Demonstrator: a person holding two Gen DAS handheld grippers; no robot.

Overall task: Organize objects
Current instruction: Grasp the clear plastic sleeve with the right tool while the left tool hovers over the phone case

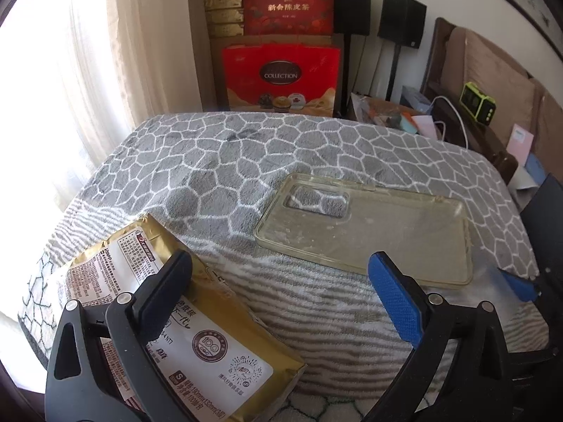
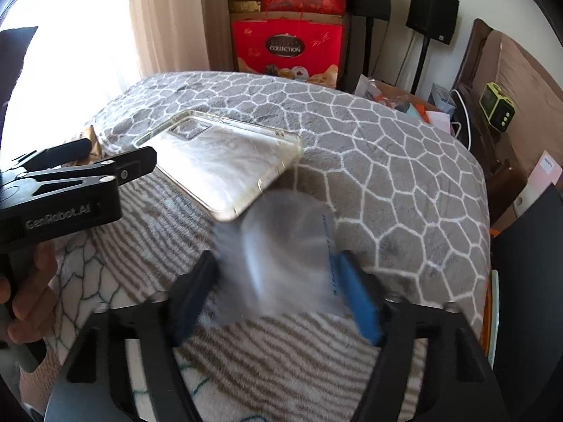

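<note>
A clear, yellowed phone case (image 1: 369, 228) lies flat on the grey patterned bed cover (image 1: 218, 161). My left gripper (image 1: 281, 263) stands open just in front of it with nothing between its fingers. Its black finger hangs over a gold tissue pack (image 1: 211, 344) at the lower left. In the right wrist view a blurred clear plastic bag (image 2: 281, 232) with blue print fills the gap of my right gripper (image 2: 276, 260), and its edges reach both pads. The phone case (image 2: 225, 161) lies just beyond it. The left gripper (image 2: 119, 154) is at the left, held by a hand (image 2: 24, 288).
Red gift boxes (image 1: 281, 77) and gold cartons are stacked against the far wall. Two black speakers (image 1: 401, 21) stand on poles beside them. A cluttered bedside top with a green device (image 1: 478, 102) and a white cable is at the right. A bright curtained window (image 1: 70, 88) fills the left.
</note>
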